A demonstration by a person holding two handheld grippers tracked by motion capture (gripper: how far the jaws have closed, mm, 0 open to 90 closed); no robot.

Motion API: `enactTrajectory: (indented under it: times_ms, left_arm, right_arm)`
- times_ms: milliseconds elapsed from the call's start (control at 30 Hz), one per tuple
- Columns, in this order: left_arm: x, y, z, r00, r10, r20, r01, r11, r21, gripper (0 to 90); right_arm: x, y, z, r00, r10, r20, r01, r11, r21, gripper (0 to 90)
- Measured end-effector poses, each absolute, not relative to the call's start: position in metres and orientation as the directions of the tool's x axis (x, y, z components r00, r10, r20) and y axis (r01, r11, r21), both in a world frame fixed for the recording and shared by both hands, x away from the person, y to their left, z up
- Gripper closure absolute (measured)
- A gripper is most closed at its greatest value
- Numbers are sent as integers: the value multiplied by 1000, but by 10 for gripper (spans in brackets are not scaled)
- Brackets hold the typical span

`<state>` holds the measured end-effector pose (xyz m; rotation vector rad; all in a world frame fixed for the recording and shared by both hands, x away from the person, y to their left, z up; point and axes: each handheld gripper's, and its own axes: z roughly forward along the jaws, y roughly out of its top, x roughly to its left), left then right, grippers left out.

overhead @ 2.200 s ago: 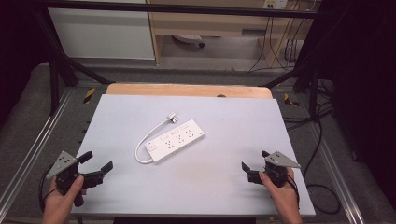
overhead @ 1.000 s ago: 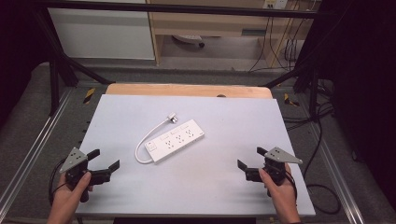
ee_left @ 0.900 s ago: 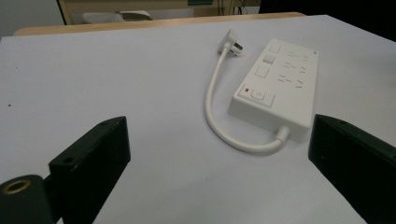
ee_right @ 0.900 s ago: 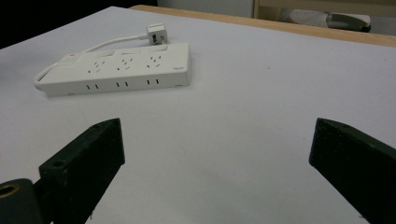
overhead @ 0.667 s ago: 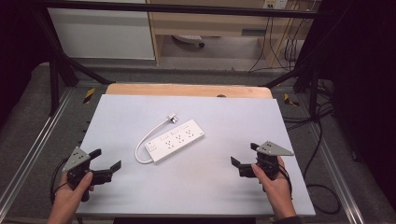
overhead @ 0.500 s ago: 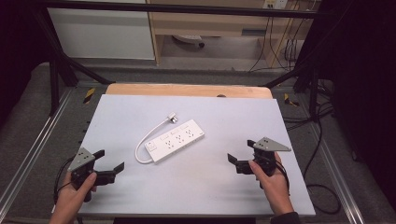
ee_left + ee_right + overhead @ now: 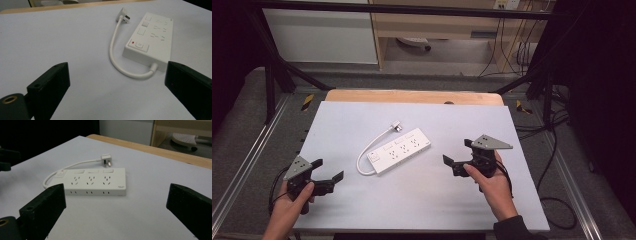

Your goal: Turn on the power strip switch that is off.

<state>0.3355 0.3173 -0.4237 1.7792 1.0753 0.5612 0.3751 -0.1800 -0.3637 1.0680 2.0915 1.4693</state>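
A white power strip (image 7: 398, 151) lies at an angle in the middle of the pale table (image 7: 472, 117), its short cable (image 7: 364, 152) looping round to a plug (image 7: 396, 127) beside it. My left gripper (image 7: 328, 169) is open near the front left, and its jaws point at the strip's switch end (image 7: 138, 45). From the right, my right gripper (image 7: 457, 151) stands open a short way off the strip's long side (image 7: 95, 182). Both hold nothing. In the left gripper view the plug (image 7: 124, 13) lies past the cable (image 7: 113, 50).
A wooden strip (image 7: 412, 96) borders the table's far edge. Metal frame rails (image 7: 247, 165) run along both sides, with cables on the floor at the right (image 7: 557, 200). A cabinet (image 7: 322, 35) stands beyond the table. The left gripper (image 7: 6, 157) shows far off in the right gripper view.
My right gripper has moved left and forward, closer to the power strip. The left gripper has shifted a little to the right. Both stay open and the strip has not moved.
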Motion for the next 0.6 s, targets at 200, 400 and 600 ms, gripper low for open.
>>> enactTrajectory:
  times_ms: [200, 400, 600]
  left_arm:
    - [336, 315, -423, 520, 852, -59, 418, -193, 888, 58]
    - [336, 314, -421, 522, 851, -57, 414, -195, 889, 59]
    - [336, 318, -421, 504, 862, -54, 412, -185, 892, 61]
  right_arm:
    - [382, -174, -355, -633, 765, 119, 373, 167, 913, 38]
    - [388, -164, -343, -648, 754, 105, 372, 192, 908, 43]
    - [397, -145, -329, -669, 738, 85, 358, 221, 907, 45]
